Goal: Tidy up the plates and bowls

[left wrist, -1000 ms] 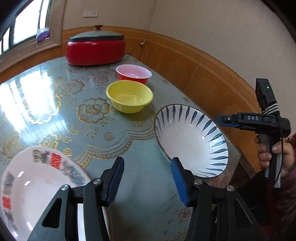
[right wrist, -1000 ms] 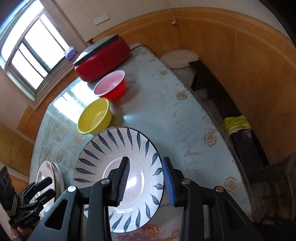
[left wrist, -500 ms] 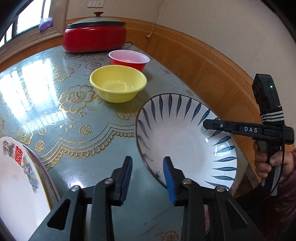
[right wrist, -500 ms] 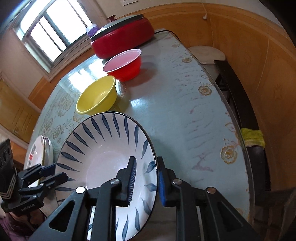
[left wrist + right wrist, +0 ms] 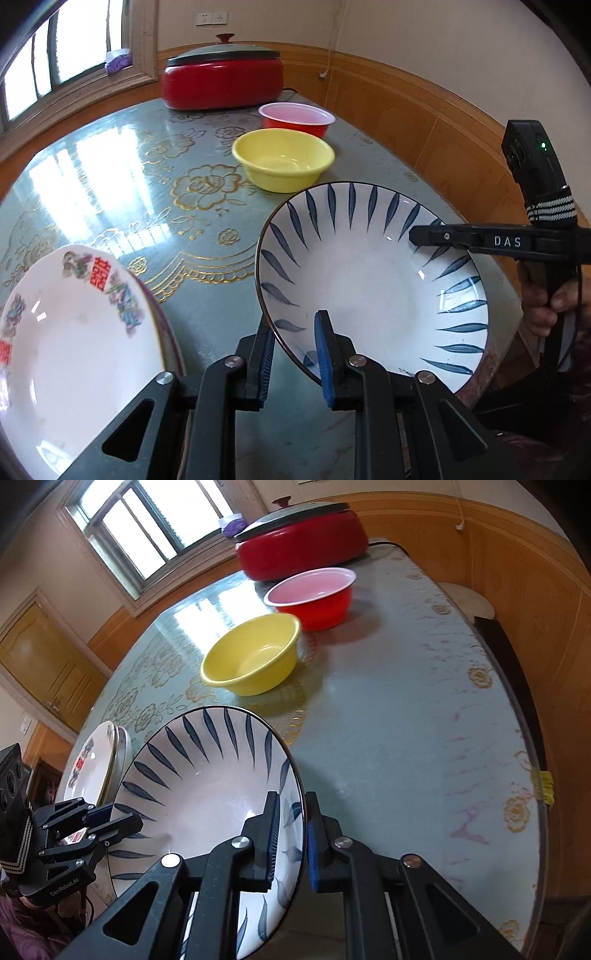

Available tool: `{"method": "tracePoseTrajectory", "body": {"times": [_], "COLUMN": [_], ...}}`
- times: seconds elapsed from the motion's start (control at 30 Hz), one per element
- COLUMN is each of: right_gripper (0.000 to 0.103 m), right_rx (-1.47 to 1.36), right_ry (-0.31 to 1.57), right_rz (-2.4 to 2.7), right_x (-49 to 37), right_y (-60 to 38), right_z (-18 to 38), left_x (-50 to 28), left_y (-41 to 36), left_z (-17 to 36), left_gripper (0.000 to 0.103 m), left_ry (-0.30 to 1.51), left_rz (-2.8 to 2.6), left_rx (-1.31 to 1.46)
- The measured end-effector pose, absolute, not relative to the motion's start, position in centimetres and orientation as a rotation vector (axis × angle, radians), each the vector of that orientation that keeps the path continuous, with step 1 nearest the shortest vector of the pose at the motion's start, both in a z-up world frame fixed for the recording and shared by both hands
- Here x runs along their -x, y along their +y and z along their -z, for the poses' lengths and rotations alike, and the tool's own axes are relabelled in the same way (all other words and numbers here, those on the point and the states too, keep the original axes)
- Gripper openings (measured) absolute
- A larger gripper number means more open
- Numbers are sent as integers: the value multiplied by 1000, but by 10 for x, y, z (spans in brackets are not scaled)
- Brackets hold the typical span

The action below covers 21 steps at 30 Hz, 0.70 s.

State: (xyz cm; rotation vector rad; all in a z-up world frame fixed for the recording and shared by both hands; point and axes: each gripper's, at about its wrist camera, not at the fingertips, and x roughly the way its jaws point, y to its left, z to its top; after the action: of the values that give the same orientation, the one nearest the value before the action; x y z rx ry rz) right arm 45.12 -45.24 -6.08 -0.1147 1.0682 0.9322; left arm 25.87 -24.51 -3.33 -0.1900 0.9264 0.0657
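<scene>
Here the left gripper (image 5: 293, 360) and the right gripper (image 5: 290, 840) each pinch opposite rims of the blue-leaf plate (image 5: 369, 280), tilted above the table (image 5: 147, 192), with the yellow bowl (image 5: 283, 159) just beyond their fingertips.

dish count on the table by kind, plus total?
Plates: 3 – blue-leaf plate, and a floral plate stacked on another plate
Bowls: 2 – yellow bowl, red bowl
Cookers: 1 – red lidded cooker
Total: 6
</scene>
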Motion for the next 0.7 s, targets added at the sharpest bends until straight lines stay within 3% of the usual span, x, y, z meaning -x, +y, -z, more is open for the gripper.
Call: {"method": "tracePoseTrajectory", "body": {"times": [0.63,0.7], "right_gripper": [9,13], "right_rx": [127,130], "right_ry": [1062,1051], "right_rz": [-962,-956], "right_x": [-451,-452], "right_y": [-447,-447], "right_z": [57,55], "left_x": [-255,-254], "left_y": [-245,-242], "left_z": [32,31], "left_gripper": [24,26], "left_ry": [904,898], "left_rz": [-149,-161], "left_rx": [159,165]}}
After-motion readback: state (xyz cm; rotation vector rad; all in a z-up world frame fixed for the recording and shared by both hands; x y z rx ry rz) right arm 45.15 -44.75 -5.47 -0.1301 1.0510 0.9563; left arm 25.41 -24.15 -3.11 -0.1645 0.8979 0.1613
